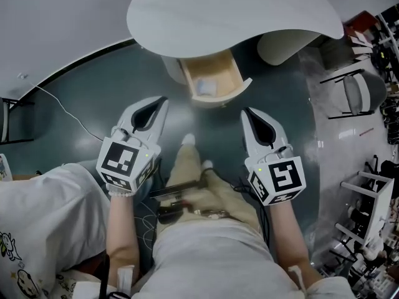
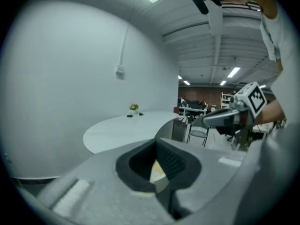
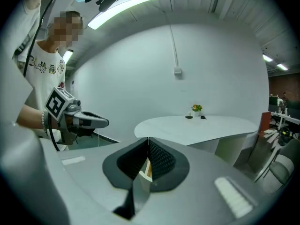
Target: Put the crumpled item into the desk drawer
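Observation:
A light wooden drawer (image 1: 232, 73) stands pulled out under the white table (image 1: 230, 11). A white crumpled item (image 1: 204, 87) lies inside it. My left gripper (image 1: 163, 101) hovers short of the drawer, to its left, shut and empty. My right gripper (image 1: 245, 113) hangs short of the drawer on the right, also shut with nothing in it. In the left gripper view the left gripper (image 2: 157, 143) points over the table (image 2: 122, 131), with the right gripper (image 2: 224, 117) beside it. The right gripper view shows the right gripper (image 3: 148, 140) and, beside it, the left gripper (image 3: 91, 121).
The table's pedestal (image 1: 283, 45) stands right of the drawer. A chair (image 1: 355, 92) and a white rack (image 1: 368, 210) are at the right. A cable (image 1: 62, 111) runs over the dark floor at left. A person in a white shirt (image 1: 37, 217) stands close at left. A small plant (image 3: 196, 108) sits on the table.

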{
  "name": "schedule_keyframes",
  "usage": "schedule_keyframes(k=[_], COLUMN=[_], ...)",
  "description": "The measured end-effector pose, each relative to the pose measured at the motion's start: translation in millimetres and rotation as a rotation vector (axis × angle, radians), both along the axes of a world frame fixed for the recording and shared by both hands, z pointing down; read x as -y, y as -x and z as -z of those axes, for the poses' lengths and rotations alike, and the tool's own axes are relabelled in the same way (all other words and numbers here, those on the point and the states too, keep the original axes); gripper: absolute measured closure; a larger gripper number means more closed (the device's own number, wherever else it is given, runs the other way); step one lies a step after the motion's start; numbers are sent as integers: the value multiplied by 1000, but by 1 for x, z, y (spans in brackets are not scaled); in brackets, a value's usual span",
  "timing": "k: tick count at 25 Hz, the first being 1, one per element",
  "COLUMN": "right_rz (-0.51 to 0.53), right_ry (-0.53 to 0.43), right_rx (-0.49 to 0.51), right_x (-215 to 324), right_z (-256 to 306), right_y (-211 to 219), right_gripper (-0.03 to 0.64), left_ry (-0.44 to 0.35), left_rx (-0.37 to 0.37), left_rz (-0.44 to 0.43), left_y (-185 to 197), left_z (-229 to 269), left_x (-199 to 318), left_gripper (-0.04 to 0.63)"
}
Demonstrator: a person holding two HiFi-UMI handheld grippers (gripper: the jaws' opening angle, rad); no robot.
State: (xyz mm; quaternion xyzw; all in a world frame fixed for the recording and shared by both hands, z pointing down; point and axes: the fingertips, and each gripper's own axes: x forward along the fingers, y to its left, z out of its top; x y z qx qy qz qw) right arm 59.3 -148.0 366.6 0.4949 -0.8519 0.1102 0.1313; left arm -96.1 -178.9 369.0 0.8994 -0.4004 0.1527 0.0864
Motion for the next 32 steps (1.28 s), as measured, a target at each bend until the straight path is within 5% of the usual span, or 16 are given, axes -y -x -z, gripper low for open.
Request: schedule_keyframes(k=[12,32], right_rz=[52,87], right_ry=[-47,-57], right_rx=[-4,-5], right_x=[-28,-39], right_z=[42,45], right_y=[0,9], right_gripper=[612,612], left_ry=[-54,-66], left_rx=[-51,-62], left_rz=[38,62], left_y=[-2,4], left_z=[59,64], left_x=[-57,-79], left_gripper=[597,597])
